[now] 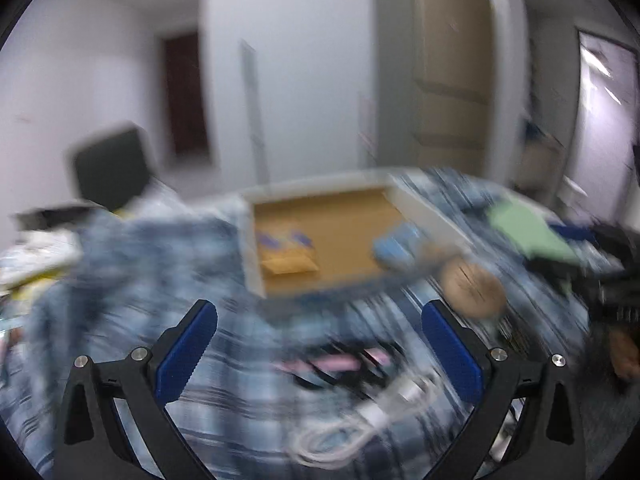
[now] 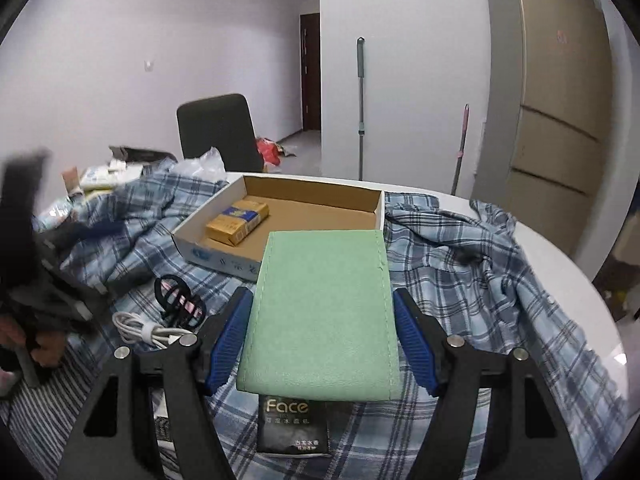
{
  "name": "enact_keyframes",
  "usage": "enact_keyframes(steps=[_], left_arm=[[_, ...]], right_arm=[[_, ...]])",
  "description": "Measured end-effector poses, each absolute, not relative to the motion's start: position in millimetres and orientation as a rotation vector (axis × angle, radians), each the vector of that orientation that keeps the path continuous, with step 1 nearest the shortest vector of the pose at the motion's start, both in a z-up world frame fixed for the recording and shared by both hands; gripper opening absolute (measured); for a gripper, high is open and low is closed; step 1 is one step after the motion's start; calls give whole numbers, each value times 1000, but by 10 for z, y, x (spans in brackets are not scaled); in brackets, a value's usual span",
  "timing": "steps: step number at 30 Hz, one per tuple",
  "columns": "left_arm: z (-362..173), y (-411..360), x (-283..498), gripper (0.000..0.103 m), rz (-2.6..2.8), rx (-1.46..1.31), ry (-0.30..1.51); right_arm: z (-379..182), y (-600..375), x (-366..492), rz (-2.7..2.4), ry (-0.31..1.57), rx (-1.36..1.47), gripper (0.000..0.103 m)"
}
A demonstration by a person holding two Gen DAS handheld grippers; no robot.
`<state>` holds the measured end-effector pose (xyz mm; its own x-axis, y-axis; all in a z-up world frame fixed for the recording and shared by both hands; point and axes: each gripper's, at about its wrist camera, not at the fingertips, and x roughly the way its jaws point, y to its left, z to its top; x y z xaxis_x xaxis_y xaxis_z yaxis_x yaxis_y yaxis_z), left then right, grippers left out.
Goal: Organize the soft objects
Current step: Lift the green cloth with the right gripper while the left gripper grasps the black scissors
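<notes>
Right gripper (image 2: 322, 340) jaws clamp the green pouch (image 2: 324, 312) by its side edges, long axis pointing ahead toward the cardboard box (image 2: 280, 216) directly beyond. Left gripper (image 1: 320, 356) jaws stand spread, empty.

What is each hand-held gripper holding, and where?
Right hand-held gripper: green pouch, clamped across its two long side edges. Left hand-held gripper: nothing, open.

Right gripper (image 2: 323, 320) pads clamped on load; left gripper (image 1: 320, 350) jaws wide apart.
</notes>
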<state>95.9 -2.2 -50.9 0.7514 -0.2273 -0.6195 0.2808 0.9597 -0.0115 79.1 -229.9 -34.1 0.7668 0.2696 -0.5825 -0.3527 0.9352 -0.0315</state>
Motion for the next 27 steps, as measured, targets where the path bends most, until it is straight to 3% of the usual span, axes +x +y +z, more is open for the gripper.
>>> enact_keyframes(steps=[2,6,8,11,13,15,17,20,21,27], left_arm=[[-683,-86,1120,103,-292,94,800],[-825,-13,1261,102,-288,45,895],[-879,7,1309,95,-289,32,927],[-954,30,1359,81,-295,20,969],[-979,22,1364,63,-296,16,987],[-1023,12,1388,58,-279,26,1011],[-1018,-7,1362,46,-288,30,1000],[-1010,-42,1335,28,-304,42,987],[-995,-49,1320,16,-308,44,977],[-810,-32,1183,10,-310,51,857]], right_arm=[[-349,-2367,819,352,608,-97,70],[-371,-2335,796,373,600,-100,70],[-386,-2303,780,386,600,-113,70],[-404,-2277,766,394,597,-128,70],[-414,-2280,755,403,598,-127,70],[-421,-2287,758,405,600,-123,70],[-426,-2293,760,405,603,-120,70],[-436,-2299,769,405,608,-117,70],[-441,-2296,767,403,610,-118,70],[-449,-2286,758,400,606,-123,70]])
